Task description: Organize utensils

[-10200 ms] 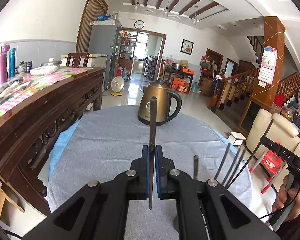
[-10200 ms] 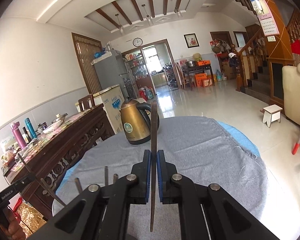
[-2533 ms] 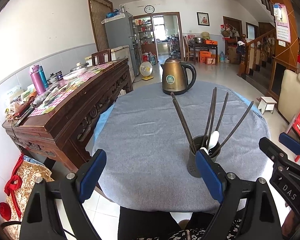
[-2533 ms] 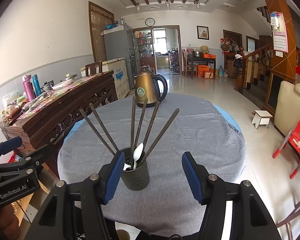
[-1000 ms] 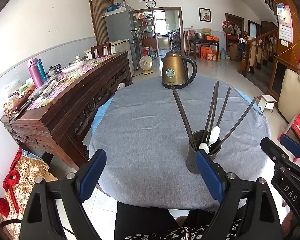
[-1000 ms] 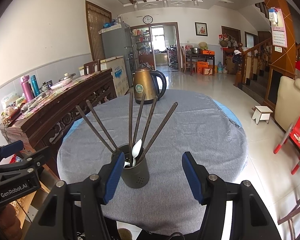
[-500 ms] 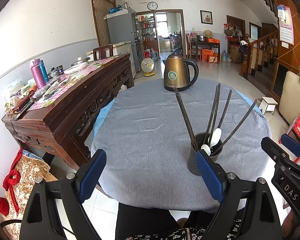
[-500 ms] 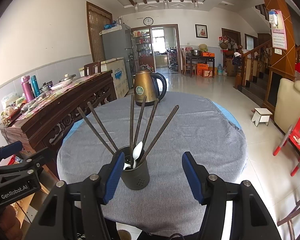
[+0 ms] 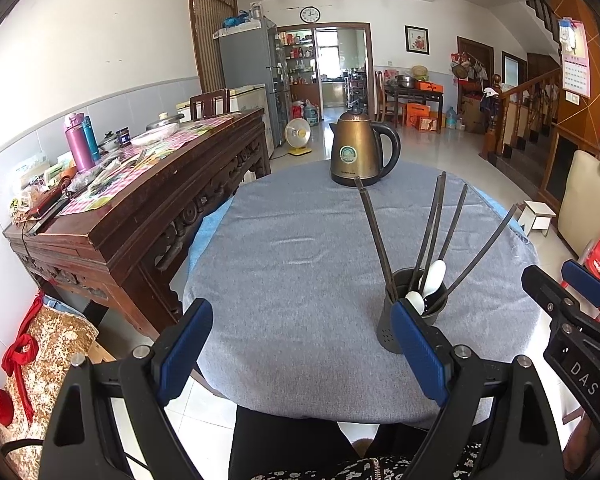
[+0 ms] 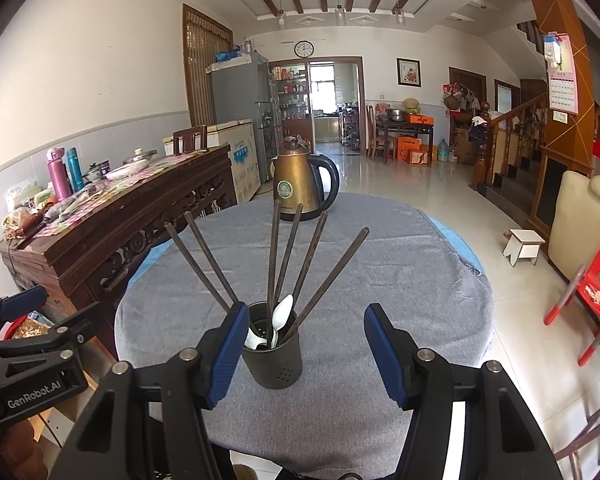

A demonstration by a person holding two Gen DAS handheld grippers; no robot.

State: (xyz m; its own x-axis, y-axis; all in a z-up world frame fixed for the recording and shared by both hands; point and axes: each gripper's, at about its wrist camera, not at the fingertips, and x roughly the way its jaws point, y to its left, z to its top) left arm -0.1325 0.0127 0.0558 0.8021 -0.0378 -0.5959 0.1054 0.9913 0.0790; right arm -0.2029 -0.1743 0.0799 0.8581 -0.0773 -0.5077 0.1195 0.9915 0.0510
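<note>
Grey-clothed table (image 9: 300, 264) bears holder (image 10: 274, 360) and kettle (image 9: 358, 152).

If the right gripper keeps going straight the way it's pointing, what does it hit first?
Probably the dark utensil cup, which sits just ahead, left of centre between the open jaws of the right gripper; otherwise the grey tablecloth. Depth is unclear.

A: What is differing from ten seconds back?
B: Left gripper (image 9: 302, 344) and right gripper (image 10: 304, 354) are no longer pinching one chopstick each; both are standing wide and empty.
A: And the chopsticks?
B: Six chopsticks (image 10: 274, 256) are now leaning in the holder (image 10: 274, 364).
</note>
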